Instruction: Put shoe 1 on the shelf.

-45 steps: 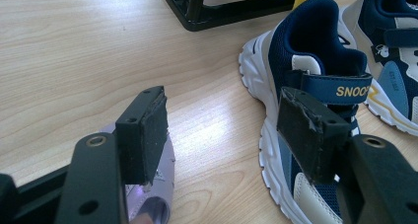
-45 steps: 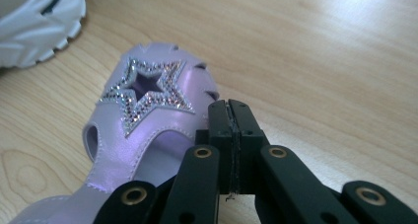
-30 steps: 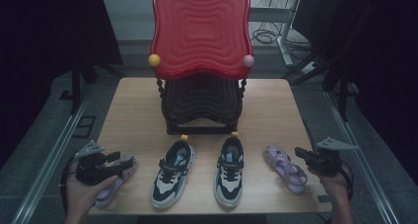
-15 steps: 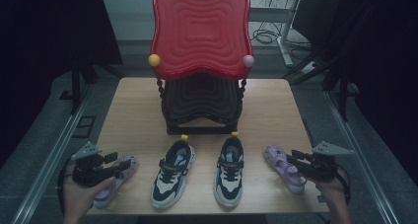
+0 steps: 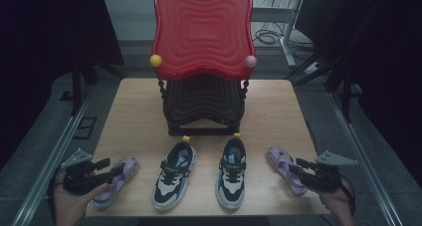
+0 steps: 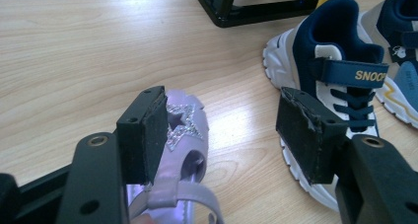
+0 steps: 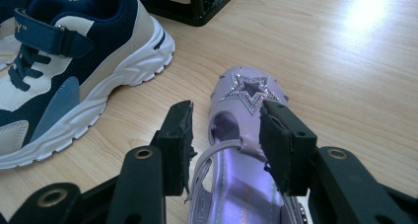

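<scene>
Two lilac sandals with silver stars lie on the wooden table (image 5: pixel 134 106), one at each near corner. My left gripper (image 5: pixel 110 167) is over the left sandal (image 5: pixel 117 182). In the left gripper view it (image 6: pixel 222 115) is open wide, one pad (image 6: pixel 148 130) against the sandal's (image 6: pixel 190 135) side and the other pad well clear of it. My right gripper (image 5: pixel 296 167) straddles the heel end of the right sandal (image 5: pixel 281 161). Its jaws have just been opening. In the right gripper view it (image 7: pixel 229 123) stands open with the sandal's (image 7: pixel 246 93) strap between the pads.
A pair of navy, white and blue sneakers (image 5: pixel 174 175) (image 5: pixel 232 172) stands between the sandals, toes towards the near edge. Behind them a black rack (image 5: pixel 203 106) carries a red wavy panel (image 5: pixel 203 32) with a yellow knob and a pink knob. Bare wood lies on both sides of the rack.
The right gripper's jaws have spread apart around the right sandal, and that hand has slid slightly towards the near edge. The left hand and all the shoes have stayed put.
</scene>
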The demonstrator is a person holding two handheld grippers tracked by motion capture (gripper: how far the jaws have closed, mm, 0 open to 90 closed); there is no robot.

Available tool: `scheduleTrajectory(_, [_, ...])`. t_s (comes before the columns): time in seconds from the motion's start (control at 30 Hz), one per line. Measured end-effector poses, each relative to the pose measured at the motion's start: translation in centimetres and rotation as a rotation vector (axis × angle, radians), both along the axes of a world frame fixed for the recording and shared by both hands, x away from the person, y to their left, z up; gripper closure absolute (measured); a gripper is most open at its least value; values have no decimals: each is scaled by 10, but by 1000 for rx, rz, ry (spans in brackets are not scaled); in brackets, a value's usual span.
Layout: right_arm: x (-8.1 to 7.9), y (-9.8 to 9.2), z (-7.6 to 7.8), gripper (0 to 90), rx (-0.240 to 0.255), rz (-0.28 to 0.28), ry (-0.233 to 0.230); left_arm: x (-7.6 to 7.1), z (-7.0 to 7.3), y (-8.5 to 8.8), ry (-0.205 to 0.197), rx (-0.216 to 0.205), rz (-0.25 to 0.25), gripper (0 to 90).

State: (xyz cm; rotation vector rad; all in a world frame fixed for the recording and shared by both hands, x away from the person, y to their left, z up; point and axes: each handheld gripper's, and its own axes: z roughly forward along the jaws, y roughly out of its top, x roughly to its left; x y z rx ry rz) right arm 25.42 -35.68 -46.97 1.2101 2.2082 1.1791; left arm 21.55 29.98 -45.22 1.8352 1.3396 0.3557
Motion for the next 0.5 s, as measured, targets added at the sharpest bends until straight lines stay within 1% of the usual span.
scheduleTrajectory(0.1, [-1,1,1,560,-2,-2,-1,-2,2,1,-5,4,0,372])
scheduleTrajectory(0.2, [-5,3,2,555,-6,1,-5,-5,5,4,-8,33,-4,372])
scheduleTrajectory(0.27, [-7,4,4,555,-6,3,-9,-11,5,7,-11,46,-5,373])
scheduleTrajectory(0.4, [-9,7,4,555,-11,4,-9,-21,-1,18,1,47,25,385])
scheduleTrajectory(0.5, [-9,12,4,553,-17,18,-7,-27,-7,23,26,60,22,404])
